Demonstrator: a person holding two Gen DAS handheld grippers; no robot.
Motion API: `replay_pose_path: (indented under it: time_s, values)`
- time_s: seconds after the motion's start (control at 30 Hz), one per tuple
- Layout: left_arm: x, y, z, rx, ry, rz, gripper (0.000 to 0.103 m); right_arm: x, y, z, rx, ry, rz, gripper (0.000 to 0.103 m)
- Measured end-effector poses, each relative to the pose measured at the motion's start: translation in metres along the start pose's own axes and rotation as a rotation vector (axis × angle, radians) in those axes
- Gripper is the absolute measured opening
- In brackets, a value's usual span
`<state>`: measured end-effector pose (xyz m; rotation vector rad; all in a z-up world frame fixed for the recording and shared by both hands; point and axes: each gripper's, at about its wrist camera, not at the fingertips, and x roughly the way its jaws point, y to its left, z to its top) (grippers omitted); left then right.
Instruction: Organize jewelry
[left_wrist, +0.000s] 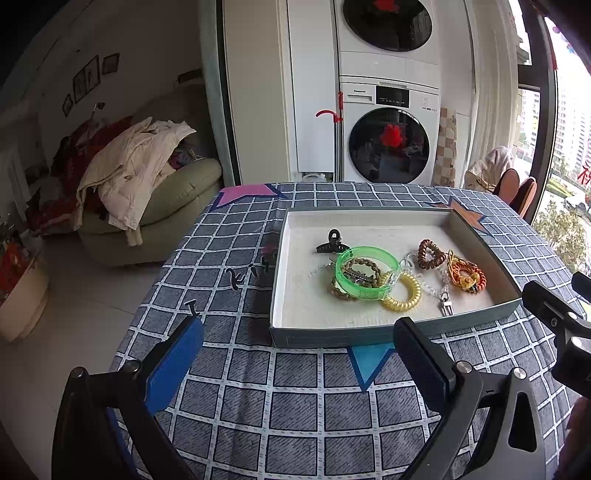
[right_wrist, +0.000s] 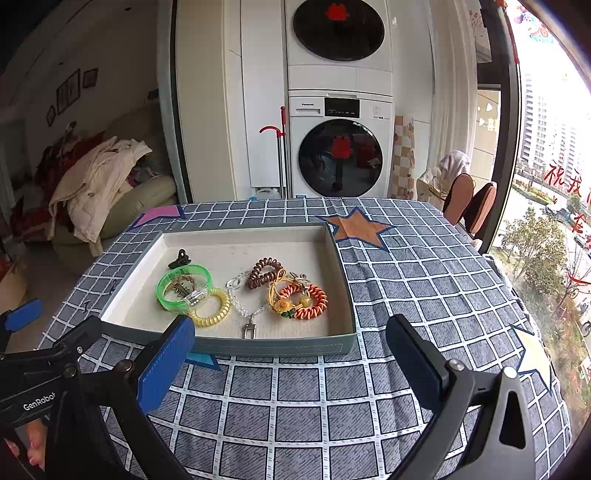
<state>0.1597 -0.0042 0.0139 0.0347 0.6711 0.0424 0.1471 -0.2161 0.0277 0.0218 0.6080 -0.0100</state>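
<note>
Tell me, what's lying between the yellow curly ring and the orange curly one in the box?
A clear bead chain with a metal clasp lies between the yellow coil and the orange coil, clearest in the right wrist view.

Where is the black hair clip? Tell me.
The black hair clip lies in the tray, toward its far left, just behind the green bracelet.

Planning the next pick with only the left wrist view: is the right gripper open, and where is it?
Observer: The right gripper is open and empty, held low over the blue checked tablecloth, just short of the shallow grey tray's near wall.
Operator: Anything behind the orange-and-white coil hair tie?
Observer: A small pale knotted piece lies at its far edge; I cannot tell what it is.
</note>
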Motion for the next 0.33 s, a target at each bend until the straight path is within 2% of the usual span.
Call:
replay_pose_path:
  time_s: [0.33]
  values:
    - [-0.0029, -0.0012, 0.0001, 0.006, -0.013, -0.007, 0.103, -0.0003, 0.0004, 0.0002, -0.001, 0.001, 0.0, 0.103]
